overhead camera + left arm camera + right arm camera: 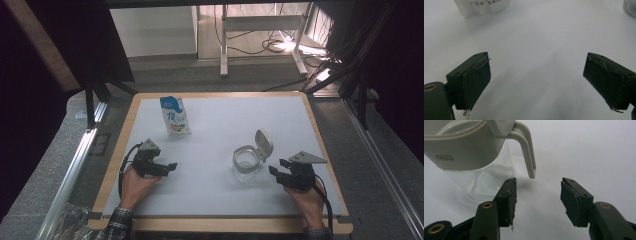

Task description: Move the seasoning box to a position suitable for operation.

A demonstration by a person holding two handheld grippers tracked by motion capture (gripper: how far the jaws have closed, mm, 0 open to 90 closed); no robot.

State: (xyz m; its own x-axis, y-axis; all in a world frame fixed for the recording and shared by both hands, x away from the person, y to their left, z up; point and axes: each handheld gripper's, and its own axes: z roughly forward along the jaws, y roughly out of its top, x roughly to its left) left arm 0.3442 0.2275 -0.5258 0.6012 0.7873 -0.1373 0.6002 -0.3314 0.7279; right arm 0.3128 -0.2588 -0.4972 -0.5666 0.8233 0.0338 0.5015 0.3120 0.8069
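Fingers, left gripper [171, 166]: seen spread wide in the left gripper view, with nothing but bare bench between the pads [477, 83]; nothing is held.
Fingers, right gripper [278, 167]: seen parted to a moderate gap in the right gripper view, pads [511, 200] clear of any object; nothing is gripped.
Left gripper position: held in the person's left hand [136, 182] at the near-left part of the bench [210, 200], fingers pointed toward the right.
Right gripper position: held in the right hand [306, 199] at the near right, fingers pointed left toward the jar, just beside it and not touching.
Jar [246, 164]: a clear glass container is stood upright right of the bench centre, near side; a pale plastic collar is fitted round its mouth.
Jar lid [263, 144]: hinged, flipped up and open at the far-right side of the jar.
Jar latch [527, 150]: a pale looped clasp is seen hanging down from the collar in the right gripper view, just beyond the fingers.
Jar contents: cannot be made out with certainty.
Carton [175, 116]: a white and blue pouch-like pack is stood upright at the far left of the bench, well apart from the jar and beyond the left gripper.
Bench surface: white sheet with a wooden border.
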